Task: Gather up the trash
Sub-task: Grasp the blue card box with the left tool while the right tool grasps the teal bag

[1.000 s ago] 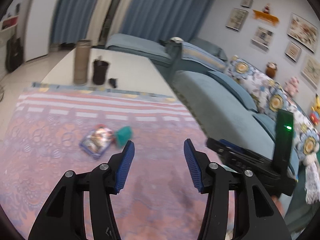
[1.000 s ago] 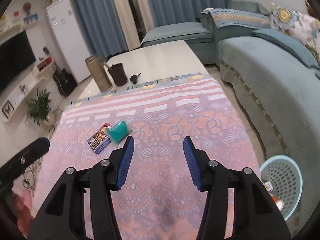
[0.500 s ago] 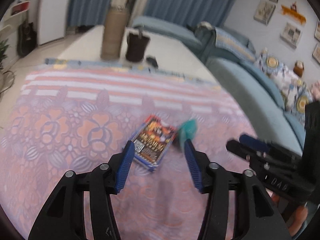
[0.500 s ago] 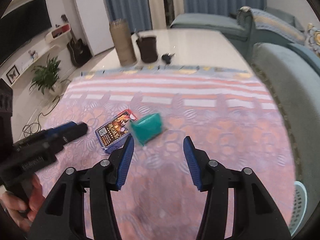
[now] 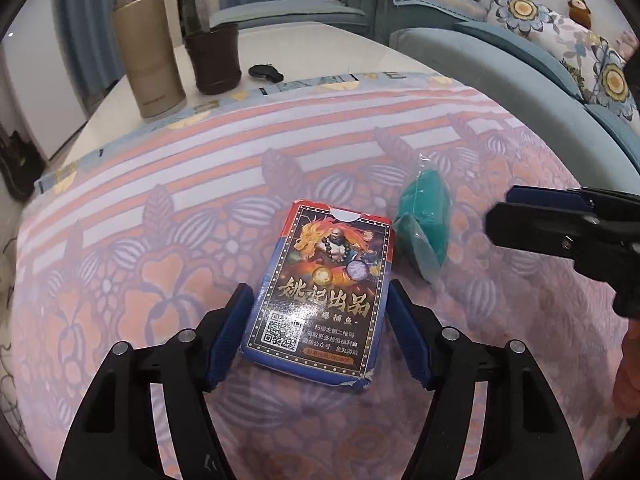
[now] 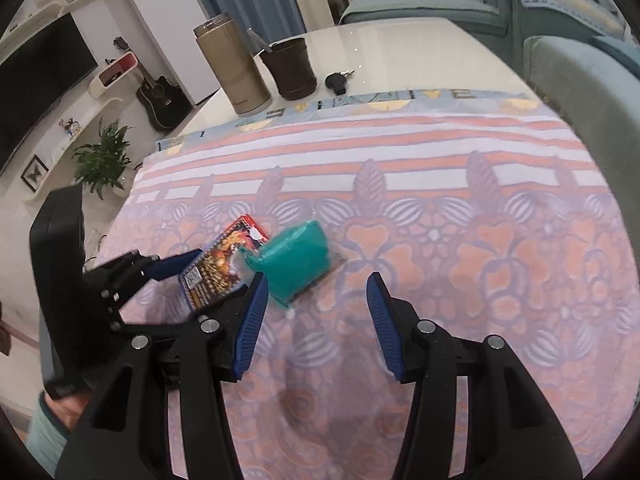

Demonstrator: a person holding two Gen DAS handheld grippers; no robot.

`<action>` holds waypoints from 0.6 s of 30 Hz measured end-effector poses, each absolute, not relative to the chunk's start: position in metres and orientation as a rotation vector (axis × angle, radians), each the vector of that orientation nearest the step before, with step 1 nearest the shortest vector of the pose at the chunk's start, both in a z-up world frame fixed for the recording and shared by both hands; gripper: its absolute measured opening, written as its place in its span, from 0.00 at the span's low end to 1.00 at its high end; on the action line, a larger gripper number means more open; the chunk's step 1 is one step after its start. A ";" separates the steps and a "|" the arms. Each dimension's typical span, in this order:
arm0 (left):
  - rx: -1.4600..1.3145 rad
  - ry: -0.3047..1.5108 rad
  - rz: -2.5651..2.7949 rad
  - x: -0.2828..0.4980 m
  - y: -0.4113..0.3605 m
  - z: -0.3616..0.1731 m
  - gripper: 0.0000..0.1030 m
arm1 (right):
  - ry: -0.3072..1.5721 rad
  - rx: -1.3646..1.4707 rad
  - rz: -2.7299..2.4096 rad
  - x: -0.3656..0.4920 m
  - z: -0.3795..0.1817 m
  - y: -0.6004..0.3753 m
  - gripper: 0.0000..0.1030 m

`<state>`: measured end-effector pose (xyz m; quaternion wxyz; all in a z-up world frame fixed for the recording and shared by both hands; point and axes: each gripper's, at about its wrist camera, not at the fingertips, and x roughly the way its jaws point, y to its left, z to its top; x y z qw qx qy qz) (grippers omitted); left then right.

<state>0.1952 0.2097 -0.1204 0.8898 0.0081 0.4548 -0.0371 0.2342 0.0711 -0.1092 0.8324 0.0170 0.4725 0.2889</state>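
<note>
A flat rectangular card box with dragon artwork [image 5: 324,292] is laid on the pink floral-clothed tabletop [image 5: 120,240], bracketed by the left gripper [image 5: 320,320], whose jaws have just been opening. A crumpled teal plastic wrapper [image 6: 298,264] is laid just beside it. The right gripper [image 6: 316,312] is held open above the cloth, empty.

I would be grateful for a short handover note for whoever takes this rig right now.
Left claw: open, its jaws just widened, straddling the card box lying flat on the patterned tablecloth; pads not pressing yet.
Right claw: open, empty, just short of the teal packet beside the box.
Done: nothing picked up.
Left: close on the box, take the packet, bin both; no bin in view now.
</note>
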 end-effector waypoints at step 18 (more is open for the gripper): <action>-0.283 0.835 0.158 0.136 0.272 -0.112 0.59 | 1.134 0.070 0.626 0.263 -0.141 0.133 0.56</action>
